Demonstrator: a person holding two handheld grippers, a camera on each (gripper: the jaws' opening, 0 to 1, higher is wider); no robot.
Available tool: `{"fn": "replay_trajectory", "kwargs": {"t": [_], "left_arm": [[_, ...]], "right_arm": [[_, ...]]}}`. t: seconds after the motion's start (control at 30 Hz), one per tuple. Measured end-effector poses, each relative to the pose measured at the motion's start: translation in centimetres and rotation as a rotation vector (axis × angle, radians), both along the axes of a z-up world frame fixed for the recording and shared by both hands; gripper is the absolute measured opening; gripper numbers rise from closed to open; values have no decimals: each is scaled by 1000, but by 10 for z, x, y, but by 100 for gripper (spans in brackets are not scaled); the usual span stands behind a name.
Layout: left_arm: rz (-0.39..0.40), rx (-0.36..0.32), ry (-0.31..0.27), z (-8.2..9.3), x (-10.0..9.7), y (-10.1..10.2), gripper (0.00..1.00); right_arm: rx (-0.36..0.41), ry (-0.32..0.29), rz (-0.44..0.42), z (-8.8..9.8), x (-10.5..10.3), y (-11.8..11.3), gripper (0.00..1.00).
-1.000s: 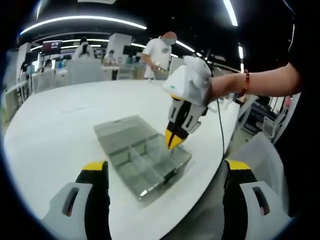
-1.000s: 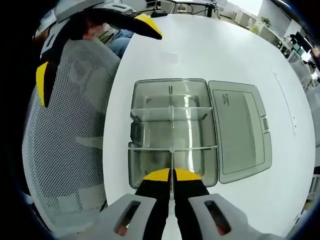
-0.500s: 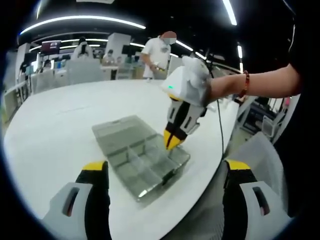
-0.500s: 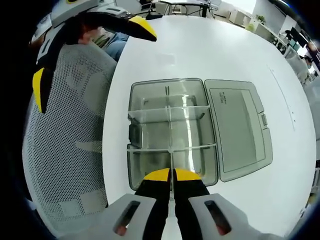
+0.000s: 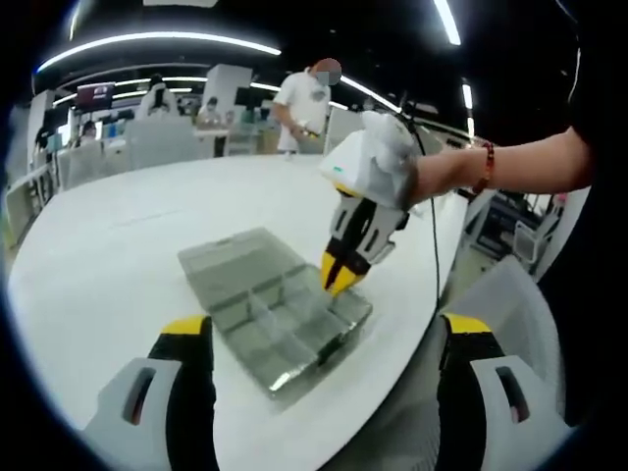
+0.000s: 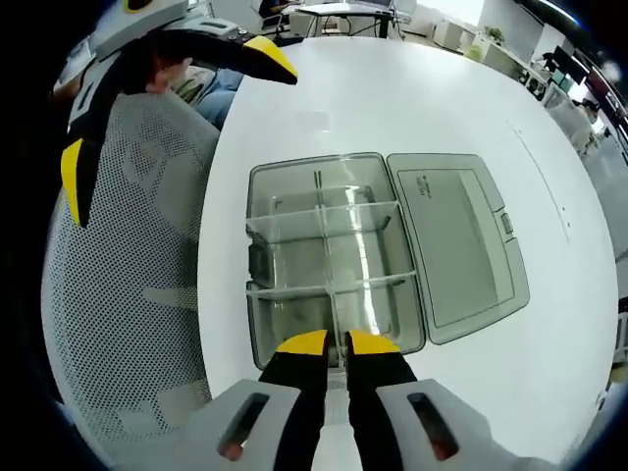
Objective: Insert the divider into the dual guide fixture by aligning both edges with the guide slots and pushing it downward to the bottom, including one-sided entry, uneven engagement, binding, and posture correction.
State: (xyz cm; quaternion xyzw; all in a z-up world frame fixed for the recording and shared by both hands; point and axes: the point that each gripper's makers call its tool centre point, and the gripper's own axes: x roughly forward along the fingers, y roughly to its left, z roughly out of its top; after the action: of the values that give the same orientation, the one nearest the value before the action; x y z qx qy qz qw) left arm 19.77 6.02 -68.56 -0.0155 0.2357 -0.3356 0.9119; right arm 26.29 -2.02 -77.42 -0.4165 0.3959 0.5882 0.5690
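Observation:
A clear plastic compartment box [image 6: 251, 257] lies on the white table with its lid [image 6: 456, 245] folded open to one side. A long clear divider [image 6: 332, 265] runs down the box's middle, crossed by two shorter ones. My right gripper [image 6: 337, 343] stands over the box's near end, its yellow tips closed to a narrow gap on the divider's upper edge. In the left gripper view the right gripper [image 5: 339, 278] points down into the box [image 5: 245, 329], held by a gloved hand. My left gripper [image 5: 326, 327] hangs wide open in front of the box, holding nothing, and reaches into the right gripper view as the left gripper [image 6: 169, 116].
The box sits close to the table's curved edge [image 6: 206, 294]. A grey mesh chair [image 6: 128, 294] stands just beyond that edge. The person's bare forearm with a red bracelet [image 5: 481, 165] reaches in from the right. People [image 5: 306, 98] stand at desks far behind.
The right gripper view has tilted slightly, so the box sits a little further left in it. The gap between the right jaws looks slightly wider. The left gripper stays open and still.

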Motion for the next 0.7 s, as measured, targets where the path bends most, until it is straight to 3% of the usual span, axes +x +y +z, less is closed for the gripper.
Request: {"fn": "replay_trajectory", "kwargs": {"t": [0.37, 0.53, 0.7], "left_arm": [[-14, 2, 12, -3, -3, -6, 94], [-26, -2, 8, -1, -1, -10, 94], [-38, 5, 7, 0, -2, -13, 94]], "right_arm": [[73, -50, -90, 15, 4, 2, 5], [99, -44, -124, 19, 1, -2, 6], [126, -60, -172, 23, 4, -7, 12]]}}
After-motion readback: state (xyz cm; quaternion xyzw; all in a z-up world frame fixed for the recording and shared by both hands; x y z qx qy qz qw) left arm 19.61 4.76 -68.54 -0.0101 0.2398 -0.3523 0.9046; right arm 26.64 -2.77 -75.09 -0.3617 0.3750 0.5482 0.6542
